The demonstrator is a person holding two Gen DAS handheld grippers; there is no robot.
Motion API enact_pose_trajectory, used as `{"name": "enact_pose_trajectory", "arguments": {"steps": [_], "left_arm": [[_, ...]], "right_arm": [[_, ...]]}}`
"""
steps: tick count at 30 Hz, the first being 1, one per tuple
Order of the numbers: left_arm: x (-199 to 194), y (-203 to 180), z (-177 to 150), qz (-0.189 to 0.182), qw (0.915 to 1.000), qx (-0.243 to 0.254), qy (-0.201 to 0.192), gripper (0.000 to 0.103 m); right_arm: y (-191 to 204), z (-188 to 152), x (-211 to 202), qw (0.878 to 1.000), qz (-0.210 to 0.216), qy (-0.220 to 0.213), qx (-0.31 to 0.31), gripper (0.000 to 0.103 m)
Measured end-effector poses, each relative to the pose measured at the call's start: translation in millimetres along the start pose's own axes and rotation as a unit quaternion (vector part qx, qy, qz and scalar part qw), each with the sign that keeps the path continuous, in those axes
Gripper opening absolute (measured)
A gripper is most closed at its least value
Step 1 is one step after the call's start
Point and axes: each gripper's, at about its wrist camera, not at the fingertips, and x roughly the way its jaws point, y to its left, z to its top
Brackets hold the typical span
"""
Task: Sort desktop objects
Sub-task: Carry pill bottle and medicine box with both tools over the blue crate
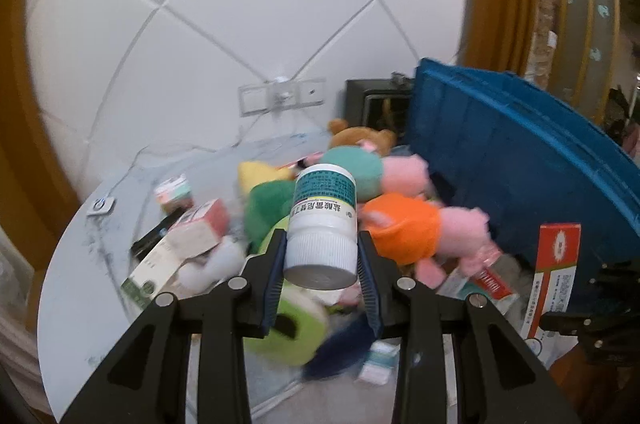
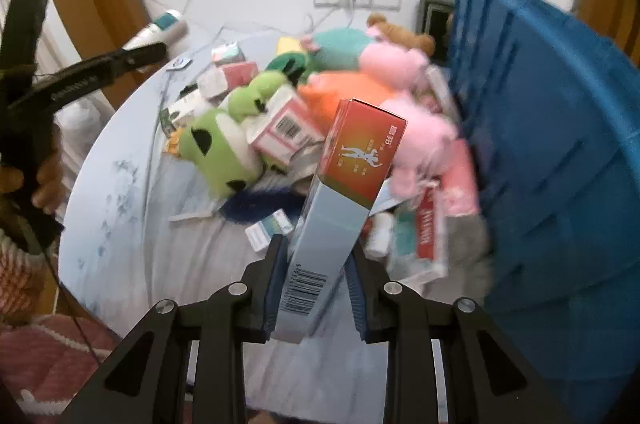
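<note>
I have my left gripper (image 1: 322, 256) clamped on a white plastic pill bottle with a teal label (image 1: 323, 224), and my right gripper (image 2: 316, 264) closed on a long red-and-grey carton (image 2: 340, 191), both lifted above the pale round table (image 2: 120, 224). Sorting looks barely begun: the heap of plush toys and boxes (image 2: 288, 111) remains beside the blue plastic crate (image 2: 560, 143).

Blue crate (image 2: 560, 151) cut off rightward
</note>
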Motion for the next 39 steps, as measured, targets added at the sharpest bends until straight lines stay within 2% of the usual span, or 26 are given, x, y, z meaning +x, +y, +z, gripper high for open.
{"name": "enact_pose_trajectory", "arguments": {"steps": [9, 21, 33, 39], "left_arm": [[12.3, -70.5, 46.2, -0.033, 0.9987, 0.03, -0.024, 0.034], [53.5, -177.3, 96.7, -0.081, 0.9934, 0.076, -0.032, 0.034], [93.7, -271.6, 125.0, -0.124, 0.9853, 0.112, -0.034, 0.034], [111.9, -317.9, 125.3, -0.152, 0.9771, 0.148, -0.013, 0.034]], "right_arm": [[-32.7, 26.9, -67.8, 1.0, -0.013, -0.024, 0.004, 0.028], [-105.6, 49.9, -138.7, 0.996, -0.029, -0.064, 0.052, 0.028], [-202.5, 51.2, -172.1, 0.989, -0.063, -0.087, 0.102, 0.028], [-242.6, 46.2, -168.7, 0.986, -0.081, -0.079, 0.122, 0.028]]}}
